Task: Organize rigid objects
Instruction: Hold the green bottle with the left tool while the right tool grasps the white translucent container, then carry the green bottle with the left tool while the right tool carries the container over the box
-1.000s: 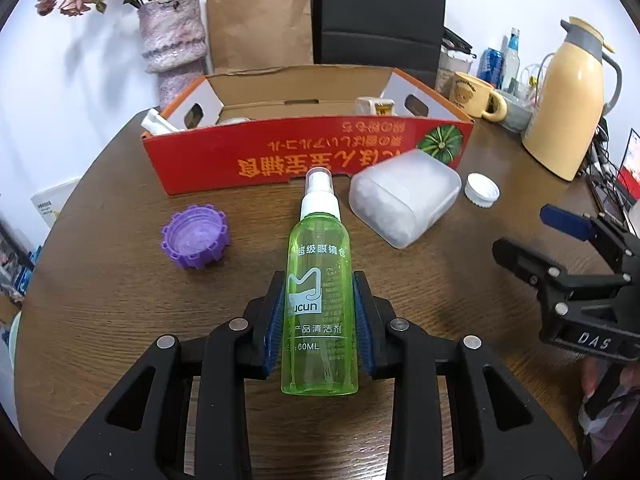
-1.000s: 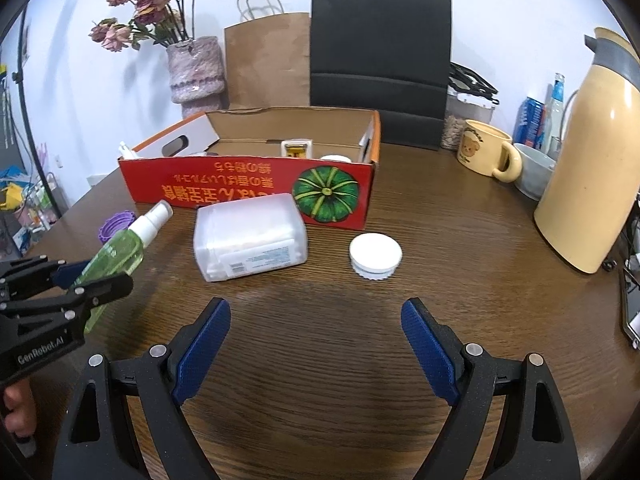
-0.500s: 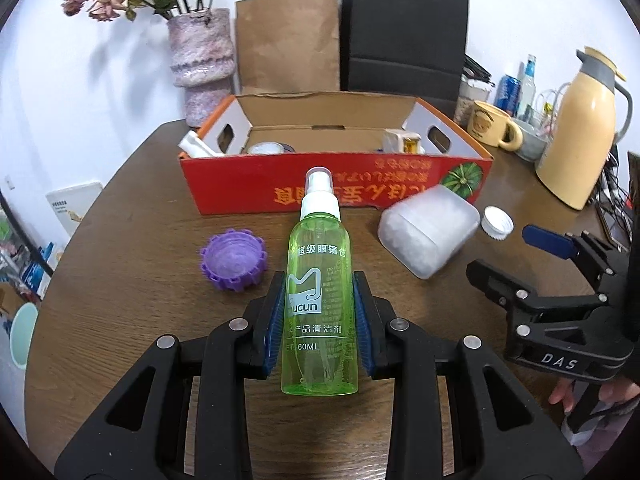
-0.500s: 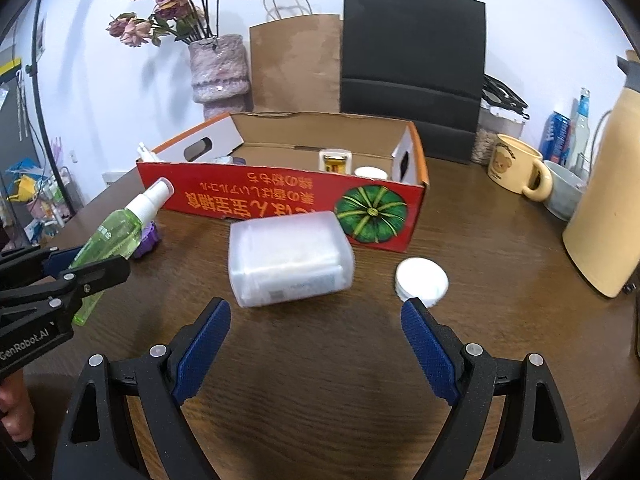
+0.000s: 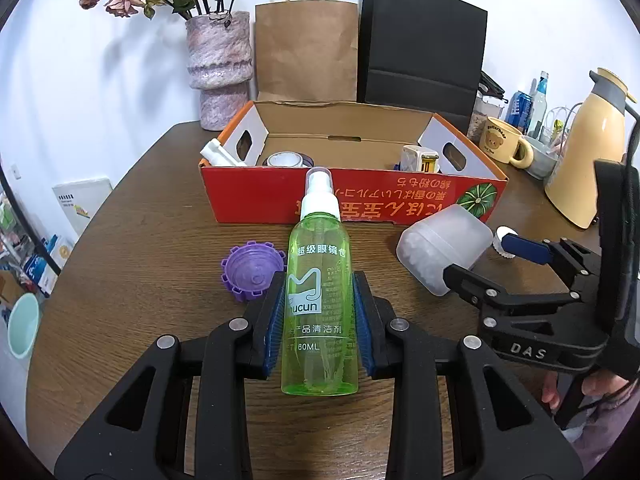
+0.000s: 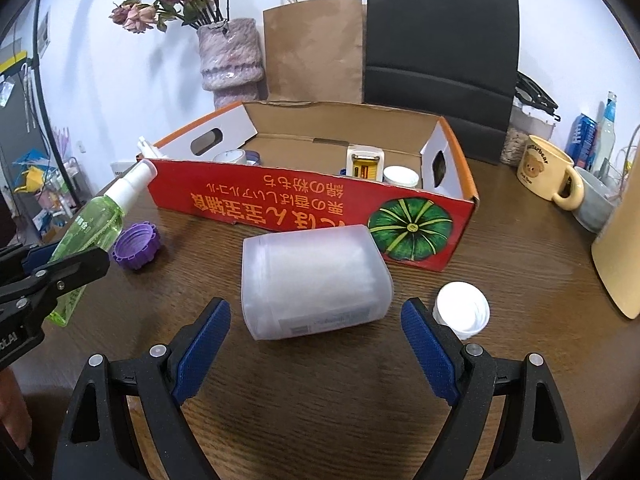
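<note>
though boxed, tape roll [image 5: 285, 159] half-hidden

Both views are bright and evenly lit, with soft indoor light that seems to come from above and in front. The white wall [image 5: 100, 80] glows almost without texture. A vase of dried flowers [image 5: 220, 68] throws a soft grey shadow on it, to the left. The wooden table [image 6: 340, 420] shows a dull sheen — no harsh glare — and faint shadows beneath the things lying on it. Focus is sharp from near to far; printed lettering reads clearly, with no motion blur. Fisheye distortion bends the table edge and bows straight lines outward, and each picture's corners fall into black vignette.
</note>
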The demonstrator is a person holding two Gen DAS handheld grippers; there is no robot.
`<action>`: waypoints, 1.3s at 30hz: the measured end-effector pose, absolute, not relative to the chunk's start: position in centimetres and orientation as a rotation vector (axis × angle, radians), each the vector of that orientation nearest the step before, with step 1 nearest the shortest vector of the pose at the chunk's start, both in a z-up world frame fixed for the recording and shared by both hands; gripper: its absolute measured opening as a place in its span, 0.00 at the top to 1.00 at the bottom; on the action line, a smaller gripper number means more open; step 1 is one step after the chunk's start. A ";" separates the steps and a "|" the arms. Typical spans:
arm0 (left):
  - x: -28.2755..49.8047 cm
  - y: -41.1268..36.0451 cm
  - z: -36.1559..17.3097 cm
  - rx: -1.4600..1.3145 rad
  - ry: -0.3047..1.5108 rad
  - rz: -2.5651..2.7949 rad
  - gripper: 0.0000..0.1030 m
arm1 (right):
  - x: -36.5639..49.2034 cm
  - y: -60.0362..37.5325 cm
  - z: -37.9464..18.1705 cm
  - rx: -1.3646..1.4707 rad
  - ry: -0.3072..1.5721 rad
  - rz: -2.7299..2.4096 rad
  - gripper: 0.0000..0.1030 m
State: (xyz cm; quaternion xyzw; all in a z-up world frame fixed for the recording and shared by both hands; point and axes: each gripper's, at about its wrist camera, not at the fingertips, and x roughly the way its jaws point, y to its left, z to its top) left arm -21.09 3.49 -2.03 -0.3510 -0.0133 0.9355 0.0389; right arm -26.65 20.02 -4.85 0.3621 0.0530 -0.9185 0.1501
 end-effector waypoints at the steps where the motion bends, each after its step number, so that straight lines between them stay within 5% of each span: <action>1: -21.1 3.5 -2.0 -1.076 -0.040 2.869 0.73 | -27.0 20.0 -4.9 1.048 0.152 -2.634 0.11; 39: -21.9 3.0 -2.5 -1.100 -0.054 2.878 0.73 | -31.0 18.5 -5.4 1.096 0.209 -2.615 0.17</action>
